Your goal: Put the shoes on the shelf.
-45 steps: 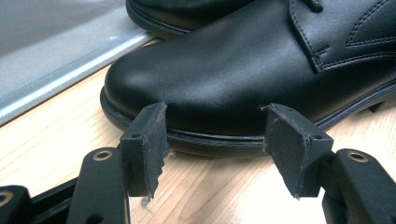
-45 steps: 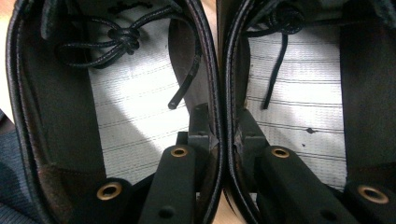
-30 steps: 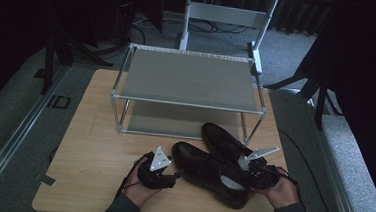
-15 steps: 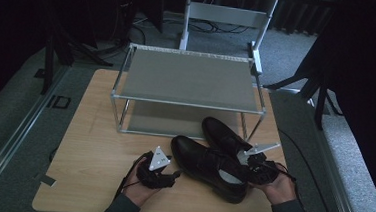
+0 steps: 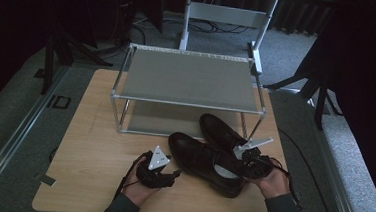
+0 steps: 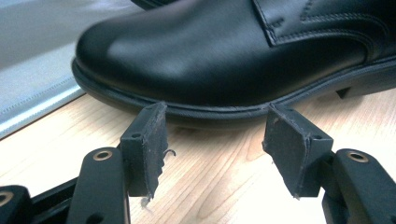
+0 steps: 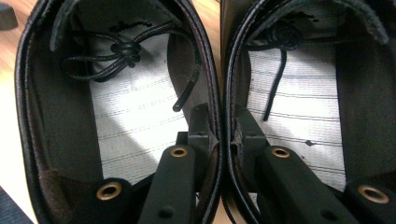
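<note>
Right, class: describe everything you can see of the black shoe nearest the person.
The near shoe is glossy black leather, a lace-up with a smooth rounded toe, stitched seams, a thin dark sole and a pale lined insole. It stands upright on the wooden table, toe towards the rack, beside its pair. The right gripper pinches both shoes' inner walls together; the left gripper sits open by its toe.

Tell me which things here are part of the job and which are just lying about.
In the job:
- near black shoe
- far black shoe
- right claw, pinching both shoes' inner walls together
- left claw, open at the near shoe's toe
- shoe rack

Just lying about:
- chair
- tape scrap
</note>
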`<action>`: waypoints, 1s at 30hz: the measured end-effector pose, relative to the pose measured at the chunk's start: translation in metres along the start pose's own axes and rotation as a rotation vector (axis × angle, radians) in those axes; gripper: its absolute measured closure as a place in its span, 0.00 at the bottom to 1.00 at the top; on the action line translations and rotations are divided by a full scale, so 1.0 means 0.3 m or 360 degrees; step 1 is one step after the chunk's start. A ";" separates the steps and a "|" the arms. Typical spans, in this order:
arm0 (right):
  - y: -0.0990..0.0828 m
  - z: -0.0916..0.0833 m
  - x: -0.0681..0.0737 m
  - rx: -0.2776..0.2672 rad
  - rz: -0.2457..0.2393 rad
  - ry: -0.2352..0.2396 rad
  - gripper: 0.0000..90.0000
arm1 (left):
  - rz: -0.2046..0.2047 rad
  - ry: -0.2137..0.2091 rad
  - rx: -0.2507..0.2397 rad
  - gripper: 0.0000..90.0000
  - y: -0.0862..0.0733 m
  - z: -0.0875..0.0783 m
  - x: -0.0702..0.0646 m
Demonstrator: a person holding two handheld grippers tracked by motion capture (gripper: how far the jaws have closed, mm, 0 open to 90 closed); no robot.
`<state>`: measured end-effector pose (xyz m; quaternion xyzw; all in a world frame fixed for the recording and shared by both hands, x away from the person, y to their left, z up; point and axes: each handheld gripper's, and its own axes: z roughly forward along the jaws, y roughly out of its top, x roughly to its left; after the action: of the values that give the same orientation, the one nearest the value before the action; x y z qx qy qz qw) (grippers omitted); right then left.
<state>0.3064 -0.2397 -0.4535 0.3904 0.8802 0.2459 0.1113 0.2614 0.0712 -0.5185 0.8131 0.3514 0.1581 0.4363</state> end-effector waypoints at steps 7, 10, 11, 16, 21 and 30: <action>0.035 0.016 -0.004 -0.0001 -0.0001 0.0015 0.89 | -0.0012 -0.0019 -0.0001 0.44 0.001 0.001 0.002; 0.049 0.027 -0.003 -0.0010 0.0006 0.0021 0.89 | -0.0017 -0.0020 -0.0002 0.44 0.001 0.001 0.005; 0.053 0.029 -0.003 -0.0007 0.0014 0.0024 0.89 | -0.0018 -0.0021 -0.0001 0.44 0.001 0.001 0.006; 0.075 0.039 0.002 -0.0010 -0.0004 0.0013 0.89 | -0.0035 -0.0020 -0.0003 0.44 0.001 0.001 0.014; 0.097 0.049 0.004 -0.0009 -0.0011 0.0009 0.89 | -0.0056 -0.0013 -0.0004 0.44 0.000 0.000 0.019; 0.137 0.070 -0.006 -0.0043 0.0037 0.0014 0.89 | -0.0071 -0.0006 0.0002 0.48 -0.002 0.001 0.028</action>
<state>0.3415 -0.2102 -0.4500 0.3980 0.8726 0.2609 0.1097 0.2672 0.0771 -0.5196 0.8057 0.3687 0.1465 0.4398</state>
